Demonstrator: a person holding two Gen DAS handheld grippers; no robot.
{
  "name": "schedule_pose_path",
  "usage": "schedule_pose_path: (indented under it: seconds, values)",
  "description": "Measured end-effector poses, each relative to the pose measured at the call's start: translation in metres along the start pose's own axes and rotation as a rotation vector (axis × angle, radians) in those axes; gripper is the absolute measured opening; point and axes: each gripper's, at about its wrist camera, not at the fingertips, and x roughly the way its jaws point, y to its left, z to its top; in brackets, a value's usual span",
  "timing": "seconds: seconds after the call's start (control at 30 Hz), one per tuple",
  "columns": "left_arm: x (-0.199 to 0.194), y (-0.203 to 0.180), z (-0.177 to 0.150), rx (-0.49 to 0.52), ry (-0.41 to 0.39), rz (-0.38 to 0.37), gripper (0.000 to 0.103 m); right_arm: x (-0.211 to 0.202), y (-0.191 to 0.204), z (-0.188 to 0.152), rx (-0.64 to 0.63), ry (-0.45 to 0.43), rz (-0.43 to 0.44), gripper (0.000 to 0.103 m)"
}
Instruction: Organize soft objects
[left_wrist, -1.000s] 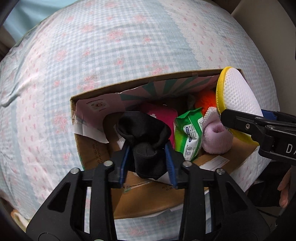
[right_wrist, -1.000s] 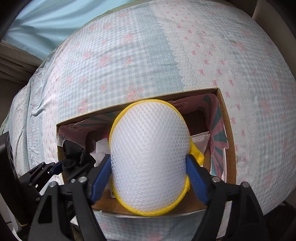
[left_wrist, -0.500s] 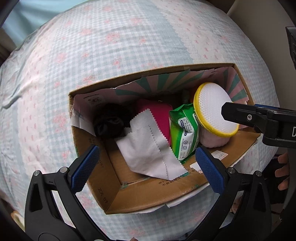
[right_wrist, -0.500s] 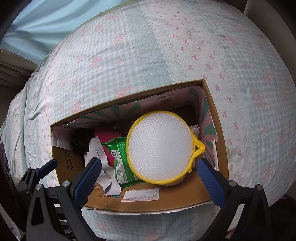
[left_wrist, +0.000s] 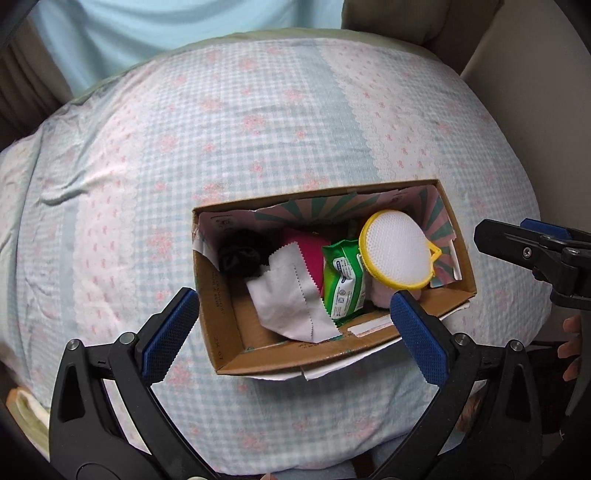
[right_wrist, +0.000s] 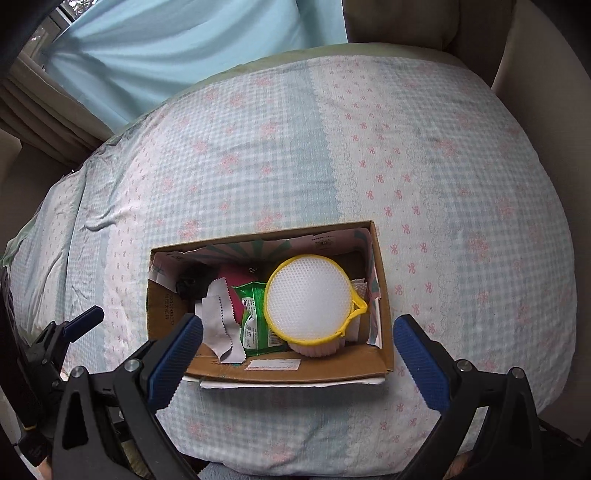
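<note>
Claws: my left claw and right claw have just opened wide, empty.
Risk: round yellow-rimmed white mesh pouch, perched atop the open cardboard box below, could roll out.

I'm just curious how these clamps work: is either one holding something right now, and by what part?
Nothing is held. The left gripper and right gripper both stand wide open above the cardboard box; the black sock and yellow-rimmed mesh pad lie inside it.

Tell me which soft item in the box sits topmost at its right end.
The white mesh pad with the yellow rim: it rests on the pink fluffy item, beside the green wipes pack, inside the cardboard box.
</note>
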Motion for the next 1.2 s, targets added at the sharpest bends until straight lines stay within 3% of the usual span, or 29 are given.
schedule_pose_path:
  seconds: [0.37, 0.57, 0.77, 1.2]
  values:
    - [-0.188, -0.049, 0.023, -0.109, -0.397, 0.039, 0.103, -0.184, -0.024, 0.001, -0.141, -0.34, -0.132, 0.103]
    - [-0.247, -0.085, 0.017, -0.083, -0.554, 0.078, 0.103, -0.243, -0.037, -0.012, -0.149, -0.49, -0.173, 0.103]
    - [-0.26, -0.106, 0.004, -0.078, -0.597, 0.094, 0.103, -0.259, -0.049, -0.028, -0.15, -0.555, -0.189, 0.103]
    - [-0.268, -0.121, -0.014, -0.081, -0.632, 0.103, 0.103, -0.272, -0.065, -0.039, -0.126, -0.587, -0.176, 0.103]
